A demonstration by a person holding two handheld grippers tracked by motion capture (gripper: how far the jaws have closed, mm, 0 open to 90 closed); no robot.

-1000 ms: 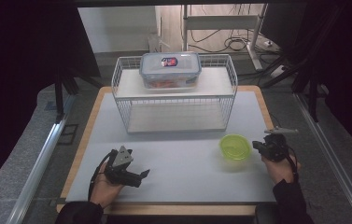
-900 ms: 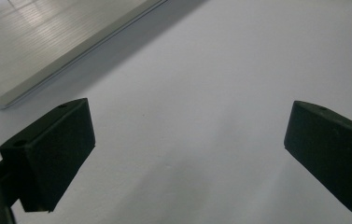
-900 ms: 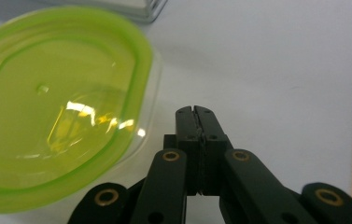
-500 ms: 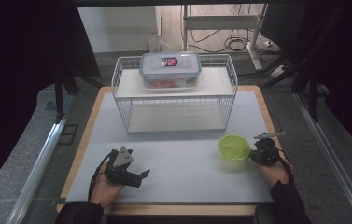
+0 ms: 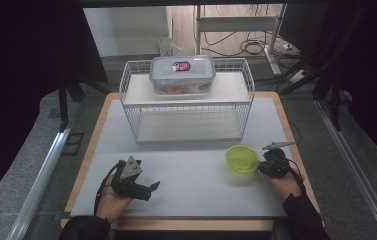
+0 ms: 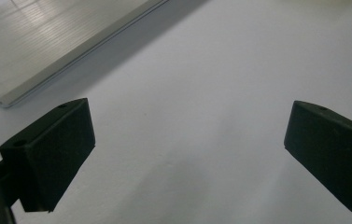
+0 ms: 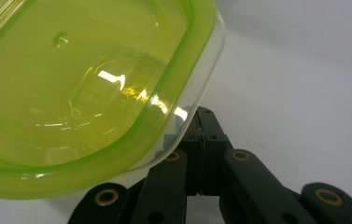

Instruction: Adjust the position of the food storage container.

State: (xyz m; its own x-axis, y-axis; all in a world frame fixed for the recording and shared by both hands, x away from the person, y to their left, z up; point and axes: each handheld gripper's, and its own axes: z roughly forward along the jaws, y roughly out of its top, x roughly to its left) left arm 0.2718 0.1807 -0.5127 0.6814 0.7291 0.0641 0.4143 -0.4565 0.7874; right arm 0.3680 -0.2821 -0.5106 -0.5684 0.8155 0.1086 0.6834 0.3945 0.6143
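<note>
- Your right tool (image 5: 265,165) has closed in on the green tub (image 5: 242,158) at the table's (image 5: 196,170) right front, jaws now pinching its rim.
- Your left tool (image 5: 146,189) stays spread, idle; a lift looks ready.

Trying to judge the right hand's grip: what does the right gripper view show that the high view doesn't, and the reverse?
Right gripper view alone: the black jaws closed on the rim of the green tub, with its clear wall under the green lid. High view alone: the wire rack, the lidded box on its top shelf, and the left gripper, open above the mat. Both share the green tub, the right gripper and the white mat.
</note>
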